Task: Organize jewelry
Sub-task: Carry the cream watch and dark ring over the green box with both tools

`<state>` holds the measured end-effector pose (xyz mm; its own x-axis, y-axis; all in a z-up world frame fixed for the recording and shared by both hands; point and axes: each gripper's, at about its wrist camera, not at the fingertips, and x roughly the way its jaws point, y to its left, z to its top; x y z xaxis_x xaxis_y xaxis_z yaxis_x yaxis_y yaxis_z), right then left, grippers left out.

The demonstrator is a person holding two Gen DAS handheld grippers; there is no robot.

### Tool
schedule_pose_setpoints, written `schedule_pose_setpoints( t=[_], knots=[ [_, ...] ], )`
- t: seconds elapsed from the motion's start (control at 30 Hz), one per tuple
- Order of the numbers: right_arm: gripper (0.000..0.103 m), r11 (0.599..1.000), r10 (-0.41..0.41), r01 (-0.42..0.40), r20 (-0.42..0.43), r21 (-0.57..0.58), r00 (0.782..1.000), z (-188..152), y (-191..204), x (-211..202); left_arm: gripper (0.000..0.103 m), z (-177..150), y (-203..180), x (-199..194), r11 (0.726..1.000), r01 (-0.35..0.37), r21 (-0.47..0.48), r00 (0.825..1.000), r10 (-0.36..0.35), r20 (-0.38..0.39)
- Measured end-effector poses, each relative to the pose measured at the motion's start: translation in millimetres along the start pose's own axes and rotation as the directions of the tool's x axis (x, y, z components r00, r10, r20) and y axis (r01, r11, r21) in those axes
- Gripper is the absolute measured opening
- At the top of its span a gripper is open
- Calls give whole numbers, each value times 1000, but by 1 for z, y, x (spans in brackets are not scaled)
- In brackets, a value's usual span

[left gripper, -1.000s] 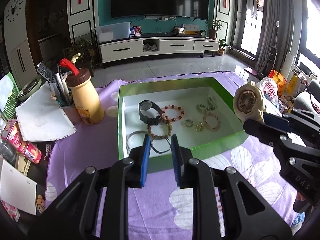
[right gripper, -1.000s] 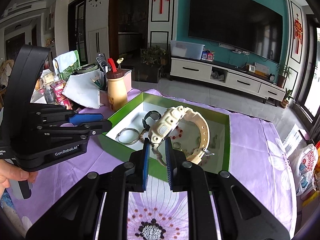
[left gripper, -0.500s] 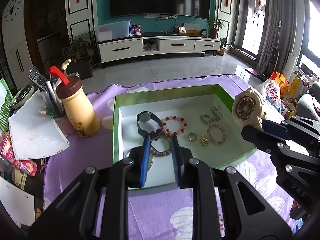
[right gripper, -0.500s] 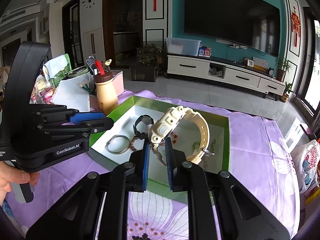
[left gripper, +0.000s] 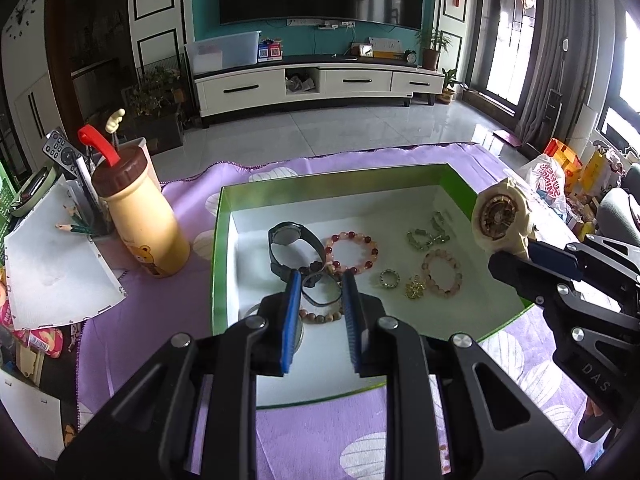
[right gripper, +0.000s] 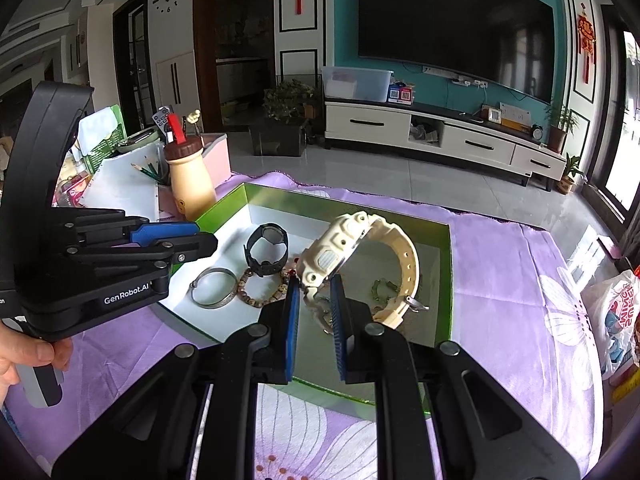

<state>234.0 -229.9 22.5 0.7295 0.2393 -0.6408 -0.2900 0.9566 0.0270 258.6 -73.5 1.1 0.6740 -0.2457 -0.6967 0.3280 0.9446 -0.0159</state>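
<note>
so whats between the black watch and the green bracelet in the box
The red and pink bead bracelet lies between the black watch and the green bracelet on the box floor, clearest in the left wrist view.

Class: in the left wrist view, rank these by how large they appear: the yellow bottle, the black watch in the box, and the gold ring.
1. yellow bottle
2. black watch
3. gold ring

All three differ clearly in apparent size.

- Daylight enters from the windows point(left gripper: 624, 120) at the right, which are blown out white.
- Floor tiles point(left gripper: 340, 128) show glare.
- Fisheye bending and dark vignetting at the edges.
- Foreground seems slightly soft; the centre is sharp.
</note>
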Motion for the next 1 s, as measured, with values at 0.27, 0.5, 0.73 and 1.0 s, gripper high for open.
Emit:
schedule_pose_setpoints(
  t=[0.27, 0.5, 0.73, 1.0],
  knots=[
    [15, 1000, -6, 6, -16, -1, 1000, 1, -2, 12, 21, 4, -3, 15, 1000, -6, 1, 1000, 6, -20],
    [15, 1000, -2, 2, -29, 11, 1000, 0, -8, 22, 21, 5, -5, 29, 1000, -10, -1, 999, 10, -47],
    [15, 1000, 7, -6, -39, 21, 999, -1, -13, 29, 21, 6, -4, 43, 1000, -14, -9, 997, 13, -73],
    [15, 999, 14, -12, -54, 30, 998, 0, -16, 37, 21, 9, -3, 58, 1000, -16, -14, 994, 14, -104]
  ],
)
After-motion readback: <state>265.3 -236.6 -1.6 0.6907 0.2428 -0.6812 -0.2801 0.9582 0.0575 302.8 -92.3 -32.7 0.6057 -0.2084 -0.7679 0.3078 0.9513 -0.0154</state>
